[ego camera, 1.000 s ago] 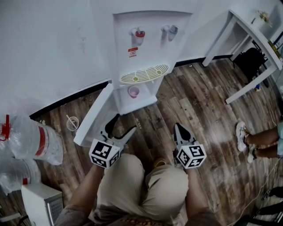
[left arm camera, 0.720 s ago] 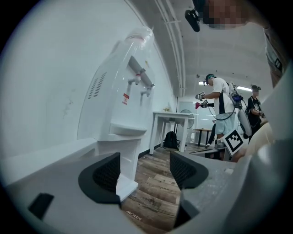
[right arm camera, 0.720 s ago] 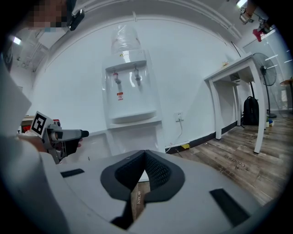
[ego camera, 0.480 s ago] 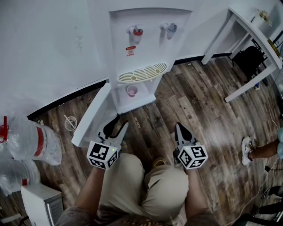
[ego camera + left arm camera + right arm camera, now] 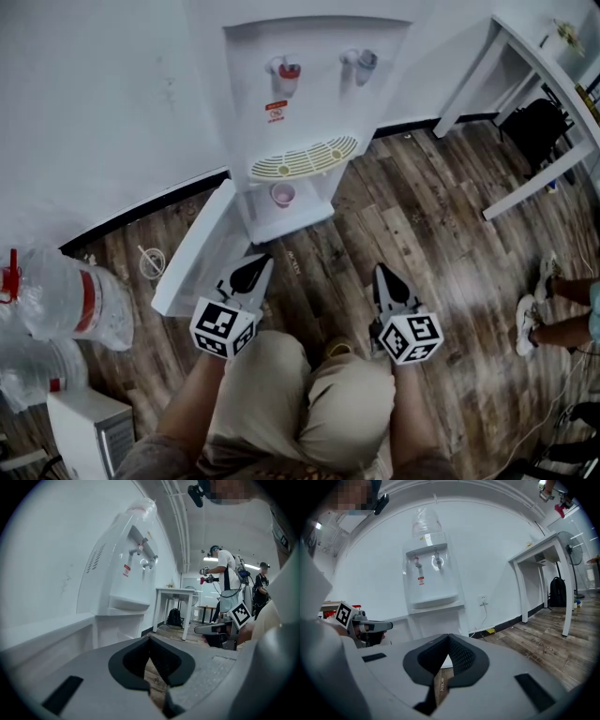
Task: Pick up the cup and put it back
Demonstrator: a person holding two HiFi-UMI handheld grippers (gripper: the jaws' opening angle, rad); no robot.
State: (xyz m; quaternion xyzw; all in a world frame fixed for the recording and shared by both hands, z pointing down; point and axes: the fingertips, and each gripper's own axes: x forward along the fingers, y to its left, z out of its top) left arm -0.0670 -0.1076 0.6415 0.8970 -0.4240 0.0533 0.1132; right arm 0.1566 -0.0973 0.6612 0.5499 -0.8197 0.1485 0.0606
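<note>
My left gripper has just been closing. Its 2 grey moulded jaws now meet at the tips, and nothing sits between the ribbed black pads; only plank floor shows through the teardrop gap behind them. My right gripper is likewise pinched together and empty, its dimpled pads touching at the tip. Each gripper carries a white cube with black square markers above my khaki-trousered knees.

Just beyond the left gripper's tips lies the flat white cabinet door, swung open over the floor. Past it stands the water dispenser, a smooth white plastic body with a red tap and a blue-grey tap. Below the taps is a cream, slotted, curved drip grille.

The cup is small, round and pink. It stands upright in the open compartment under the grille, well apart from both grippers.

The floor is dark, streaky wood-grain planking. A clear, crinkled plastic water bottle with a red band lies at my left, and a white square-legged table stands at my right.
</note>
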